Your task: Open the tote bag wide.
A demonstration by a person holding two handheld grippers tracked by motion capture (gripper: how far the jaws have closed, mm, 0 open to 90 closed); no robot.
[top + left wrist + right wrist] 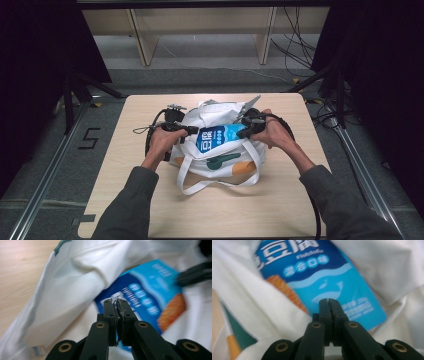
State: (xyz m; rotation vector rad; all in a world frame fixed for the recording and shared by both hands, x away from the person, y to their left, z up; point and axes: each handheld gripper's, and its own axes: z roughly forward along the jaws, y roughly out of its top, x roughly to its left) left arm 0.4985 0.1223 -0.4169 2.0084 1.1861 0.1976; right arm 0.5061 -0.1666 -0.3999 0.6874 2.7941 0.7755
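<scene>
A white tote bag (216, 169) with a green and orange print lies in the middle of the wooden table. Over its mouth hangs a flat blue packet (219, 135) with white writing, stretched level between the two grippers. My left gripper (193, 131) is shut on the packet's left end; in the left gripper view the jaws (115, 301) pinch a thin edge of the packet (152, 293), with the bag's cloth (72, 287) behind. My right gripper (243, 131) is shut on the other end; its jaws (328, 300) meet over the packet (329, 275).
The bag's long straps (197, 186) loop toward the table's front edge. Bare tabletop (135, 110) surrounds the bag. Metal rails (45, 185) run along the floor on both sides, and a wooden frame (142, 45) and cables stand beyond the far edge.
</scene>
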